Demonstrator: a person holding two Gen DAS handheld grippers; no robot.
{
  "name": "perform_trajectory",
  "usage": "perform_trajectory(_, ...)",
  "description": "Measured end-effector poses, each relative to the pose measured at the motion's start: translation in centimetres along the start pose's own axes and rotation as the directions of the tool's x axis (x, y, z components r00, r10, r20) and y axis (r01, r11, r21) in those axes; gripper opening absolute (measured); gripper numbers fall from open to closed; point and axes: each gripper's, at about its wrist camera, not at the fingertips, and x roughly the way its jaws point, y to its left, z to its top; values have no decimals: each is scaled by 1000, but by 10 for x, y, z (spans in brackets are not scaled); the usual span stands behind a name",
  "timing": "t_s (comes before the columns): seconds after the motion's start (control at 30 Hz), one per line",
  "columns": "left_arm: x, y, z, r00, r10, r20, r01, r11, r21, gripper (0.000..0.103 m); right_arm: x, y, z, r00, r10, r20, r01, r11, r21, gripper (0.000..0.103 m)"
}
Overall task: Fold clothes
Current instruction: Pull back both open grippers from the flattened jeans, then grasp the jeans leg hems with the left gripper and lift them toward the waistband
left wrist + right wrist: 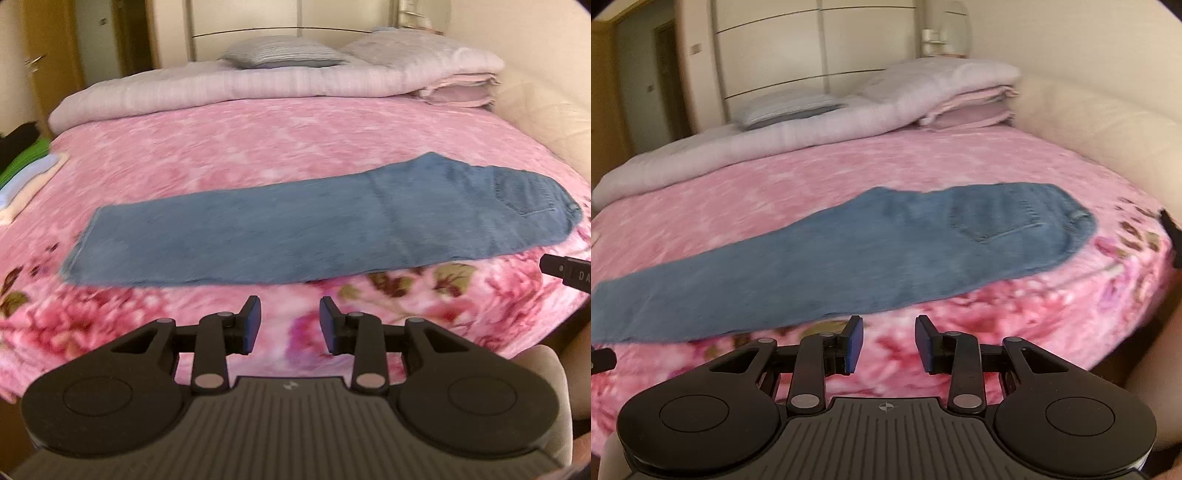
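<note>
A pair of blue jeans [295, 225] lies flat on the pink floral bedspread [221, 155], folded lengthwise, leg hems at the left and waist with a back pocket at the right. It also shows in the right wrist view [871, 254]. My left gripper [290, 325] is open and empty, just short of the jeans' near edge, around the middle of the legs. My right gripper [889, 341] is open and empty, near the jeans' near edge below the thigh part. A tip of the right gripper shows at the right edge of the left wrist view [565, 271].
A rolled pale quilt [221, 88] and pillows [284, 53] lie along the far side of the bed. A stack of folded clothes [26, 173] sits at the left edge. A cream padded headboard [1108, 122] curves along the right. Wardrobe doors stand behind.
</note>
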Motion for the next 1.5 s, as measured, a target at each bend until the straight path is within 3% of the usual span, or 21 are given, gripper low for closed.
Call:
perform_trajectory(0.37,-17,66,-24,990,137,-28,-139,981,-134,31,4,65,-9,990,139,-23,-140,983,-120,36)
perform_trajectory(0.57,-21,82,-31,984,172,-43,-177,971,-159,31,8,79,-12,987,158,-35,-161,977,-143,36)
perform_trajectory(1.07,-4,79,-30,982,177,-74,-186,972,-146,31,26,81,-14,986,144,-78,-154,978,-141,36)
perform_trajectory(1.2,9,77,-28,985,153,-80,-164,975,-150,31,39,71,-15,988,126,-92,-136,984,-112,37)
perform_trajectory(1.27,18,84,-28,992,108,-72,-121,973,-199,31,47,64,-15,988,118,-97,-127,988,-92,37)
perform_trajectory(1.37,32,111,-33,1000,1,-19,-8,933,-360,31,62,43,-14,985,139,-98,-140,990,-9,37)
perform_trajectory(1.43,41,133,-37,997,-60,39,71,877,-474,31,73,23,-13,981,174,-91,-167,983,81,37)
perform_trajectory(1.5,51,156,-42,988,-113,104,152,803,-576,31,83,3,-11,972,224,-69,-209,962,176,37)
